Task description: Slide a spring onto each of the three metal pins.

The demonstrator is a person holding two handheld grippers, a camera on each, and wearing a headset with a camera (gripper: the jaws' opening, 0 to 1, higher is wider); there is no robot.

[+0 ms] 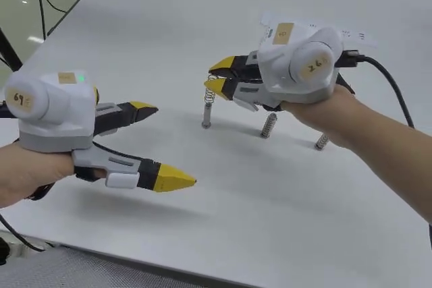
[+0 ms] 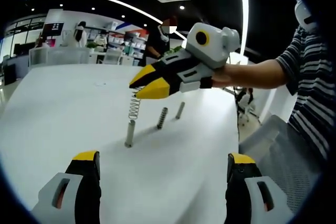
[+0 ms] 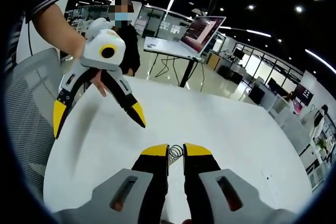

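Clamping spring (image 1: 210,95) atop a pin (image 1: 206,118), right gripper (image 1: 217,77), left gripper (image 1: 169,144) jaws spread wide

left gripper (image 1: 170,145) — fingers spread wide, tips pointing to the person's right, gripped from behind by the left hand (image 1: 23,177) | right gripper (image 1: 212,77) — fingers almost together, pinching a spring (image 1: 210,94) (tips aimed to the person's left) | right hand (image 1: 317,109) wrapped under its body, bare forearm running off to the lower right
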